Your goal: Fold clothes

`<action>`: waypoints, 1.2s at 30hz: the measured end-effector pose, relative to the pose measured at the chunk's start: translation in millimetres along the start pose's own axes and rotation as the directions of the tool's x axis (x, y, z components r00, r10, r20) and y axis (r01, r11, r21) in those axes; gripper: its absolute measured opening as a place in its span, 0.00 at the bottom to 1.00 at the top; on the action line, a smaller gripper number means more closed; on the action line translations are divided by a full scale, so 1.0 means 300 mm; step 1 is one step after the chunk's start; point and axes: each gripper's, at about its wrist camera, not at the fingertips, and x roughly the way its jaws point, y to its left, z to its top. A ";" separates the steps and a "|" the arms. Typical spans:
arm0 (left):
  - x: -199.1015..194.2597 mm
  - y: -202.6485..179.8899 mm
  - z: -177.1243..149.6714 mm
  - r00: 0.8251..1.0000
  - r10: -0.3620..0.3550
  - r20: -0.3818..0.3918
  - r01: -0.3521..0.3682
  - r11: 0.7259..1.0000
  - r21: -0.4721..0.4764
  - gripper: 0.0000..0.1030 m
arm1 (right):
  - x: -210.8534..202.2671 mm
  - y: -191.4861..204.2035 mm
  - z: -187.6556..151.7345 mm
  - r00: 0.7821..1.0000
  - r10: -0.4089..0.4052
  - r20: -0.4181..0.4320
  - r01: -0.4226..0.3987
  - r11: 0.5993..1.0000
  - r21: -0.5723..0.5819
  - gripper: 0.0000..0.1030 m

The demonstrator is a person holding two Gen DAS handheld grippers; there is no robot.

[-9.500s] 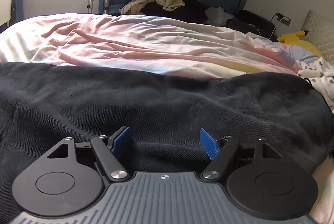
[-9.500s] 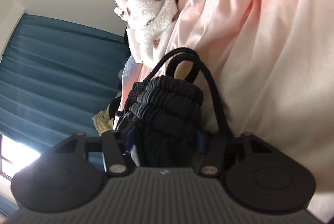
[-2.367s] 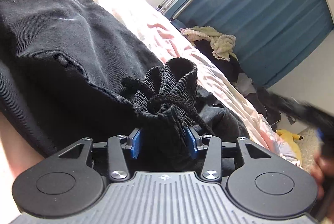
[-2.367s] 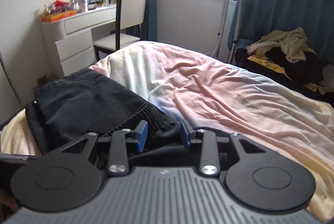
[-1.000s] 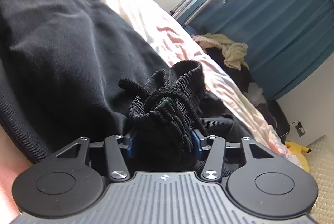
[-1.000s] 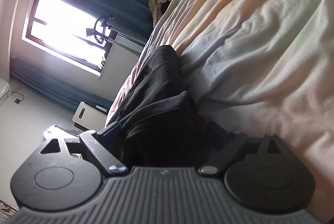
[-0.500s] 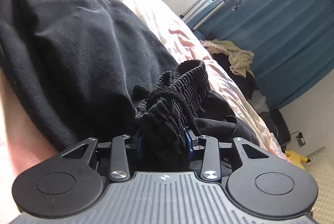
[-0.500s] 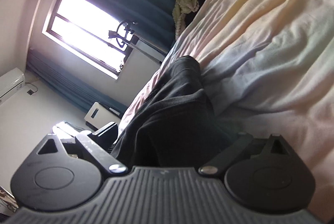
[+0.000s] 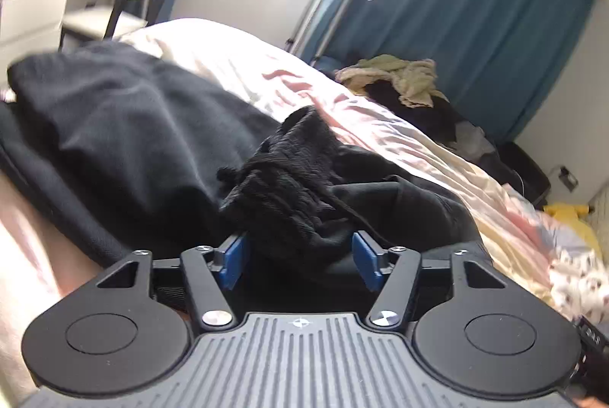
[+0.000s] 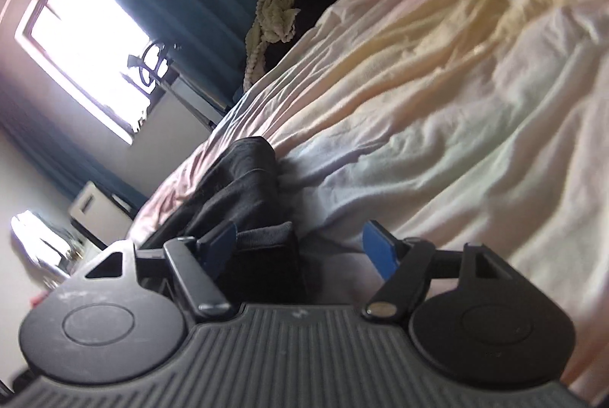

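Garment: black trousers (image 9: 125,126) lie on the near left part of the bed (image 9: 399,126), doubled over into a broad dark slab; the ribbed waistband (image 9: 289,179) with its drawstring is bunched at the near end, just ahead of the left gripper.
Left gripper: the left gripper (image 9: 300,257) has its jaws opening; the waistband sits between the blue pads, with a gap showing on each side, so the cloth looks let go rather than pinched.
Right gripper: the right gripper (image 10: 300,248) has its jaws closing but wide apart; a folded dark edge of the trousers (image 10: 243,195) lies against the left pad, the right pad stands clear over the sheet, so nothing is clamped.
Done so far: judging by the layers, the legs are already brought over onto themselves and the waist end has been set down on the stack.
Left to do: the waistband is lumpy and the drawstring trails loose; it likely needs flattening, and perhaps one more fold to make a compact bundle.
Other clothes: a heap of pale and dark garments (image 9: 403,80) waits at the far side of the bed, unfolded.
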 end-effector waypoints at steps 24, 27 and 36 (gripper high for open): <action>0.139 -0.233 -0.140 0.995 -0.039 -0.091 0.077 0.886 0.457 0.68 | 0.151 0.294 -0.152 0.990 -0.124 -0.064 0.024 0.604 -0.796 0.85; 0.152 -0.233 -0.142 0.996 -0.033 -0.082 0.068 0.883 0.464 0.68 | 0.187 0.286 -0.145 0.991 -0.132 -0.010 0.069 0.582 -0.810 0.90; 0.192 -0.219 -0.137 0.995 -0.023 -0.099 0.064 0.897 0.437 0.68 | 0.262 0.319 -0.181 0.994 -0.082 -0.070 -0.019 0.504 -0.863 0.48</action>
